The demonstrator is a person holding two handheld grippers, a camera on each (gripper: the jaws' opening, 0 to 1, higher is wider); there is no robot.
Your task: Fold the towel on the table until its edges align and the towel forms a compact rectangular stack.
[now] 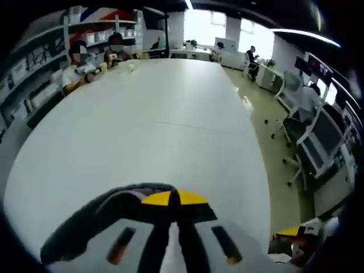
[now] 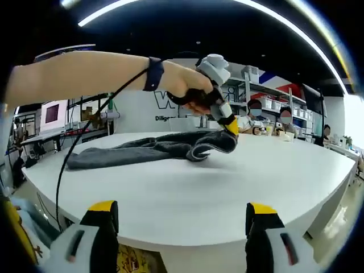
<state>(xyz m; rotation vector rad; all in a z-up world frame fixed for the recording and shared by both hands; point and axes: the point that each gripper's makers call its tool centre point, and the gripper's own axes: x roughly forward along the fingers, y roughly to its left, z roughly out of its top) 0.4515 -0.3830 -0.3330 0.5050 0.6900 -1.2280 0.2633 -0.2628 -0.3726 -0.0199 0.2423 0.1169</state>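
I'm working at a broad white table (image 2: 239,187) in an open office with shelving (image 2: 259,94), desks and seated people at the far end. My forearm reaches across from the left in the right gripper view, hand (image 2: 185,82) wrapped round the left gripper (image 2: 232,132), its jaws clamped on the lifted corner of the grey towel (image 2: 148,149), which trails flat across the table. My right gripper (image 2: 181,224) hangs wide at the near edge. Wall lettering behind is partly hidden, unreadable
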